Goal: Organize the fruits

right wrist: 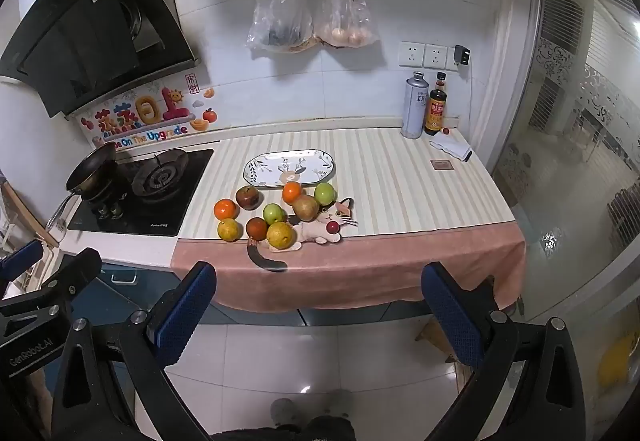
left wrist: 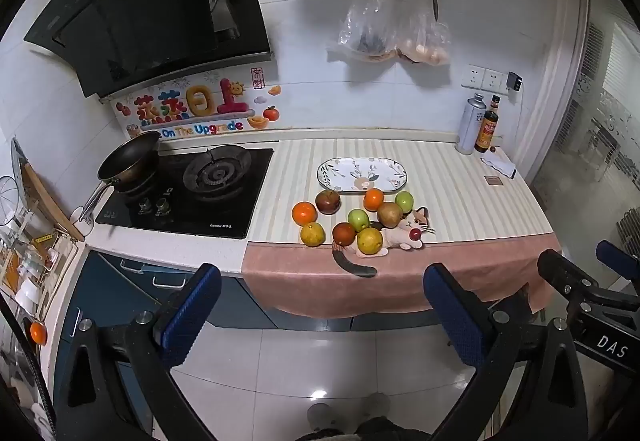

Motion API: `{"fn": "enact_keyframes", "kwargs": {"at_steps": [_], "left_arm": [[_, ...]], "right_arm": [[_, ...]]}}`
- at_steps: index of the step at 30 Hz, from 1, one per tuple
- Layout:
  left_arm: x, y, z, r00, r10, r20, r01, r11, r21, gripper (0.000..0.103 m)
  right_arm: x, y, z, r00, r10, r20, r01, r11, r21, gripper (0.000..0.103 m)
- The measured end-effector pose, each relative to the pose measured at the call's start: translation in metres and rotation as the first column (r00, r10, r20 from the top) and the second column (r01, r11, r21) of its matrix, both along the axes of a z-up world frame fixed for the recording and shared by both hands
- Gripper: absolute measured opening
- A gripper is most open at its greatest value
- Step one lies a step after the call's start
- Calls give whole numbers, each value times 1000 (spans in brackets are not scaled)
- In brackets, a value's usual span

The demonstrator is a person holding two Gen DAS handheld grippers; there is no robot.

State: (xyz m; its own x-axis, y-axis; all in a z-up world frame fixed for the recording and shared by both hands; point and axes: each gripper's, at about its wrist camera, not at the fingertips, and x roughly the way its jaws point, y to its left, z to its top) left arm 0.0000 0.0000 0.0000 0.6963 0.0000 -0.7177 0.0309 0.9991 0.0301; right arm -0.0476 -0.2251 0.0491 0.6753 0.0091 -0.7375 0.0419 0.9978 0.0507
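Several fruits lie in a cluster on the striped counter mat: oranges (left wrist: 304, 212) (right wrist: 225, 209), green apples (left wrist: 358, 219) (right wrist: 274, 213), dark red apples (left wrist: 327, 201) (right wrist: 247, 197), yellow citrus (left wrist: 369, 241) (right wrist: 281, 235) and a brown pear (left wrist: 389, 213) (right wrist: 305, 207). Some rest on a cat-shaped mat (left wrist: 408, 233) (right wrist: 328, 227). An empty oval patterned plate (left wrist: 362, 173) (right wrist: 288, 167) sits just behind them. My left gripper (left wrist: 320, 305) and right gripper (right wrist: 318, 305) are both open and empty, held back from the counter, above the floor.
A gas hob (left wrist: 188, 197) with a wok (left wrist: 128, 161) is to the left. Bottles (left wrist: 486, 131) stand at the back right corner. A pink cloth (left wrist: 392, 281) hangs over the counter's front edge. Bags and scissors hang on the wall.
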Motion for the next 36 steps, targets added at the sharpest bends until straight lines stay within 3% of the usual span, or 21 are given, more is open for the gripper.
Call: {"fn": "enact_keyframes", "kwargs": {"at_steps": [36], "left_arm": [[0, 14, 4, 1000, 21, -3, -21, 1000, -10, 103]], "right_arm": [[2, 9, 0, 1000, 19, -8, -19, 1000, -5, 103]]}}
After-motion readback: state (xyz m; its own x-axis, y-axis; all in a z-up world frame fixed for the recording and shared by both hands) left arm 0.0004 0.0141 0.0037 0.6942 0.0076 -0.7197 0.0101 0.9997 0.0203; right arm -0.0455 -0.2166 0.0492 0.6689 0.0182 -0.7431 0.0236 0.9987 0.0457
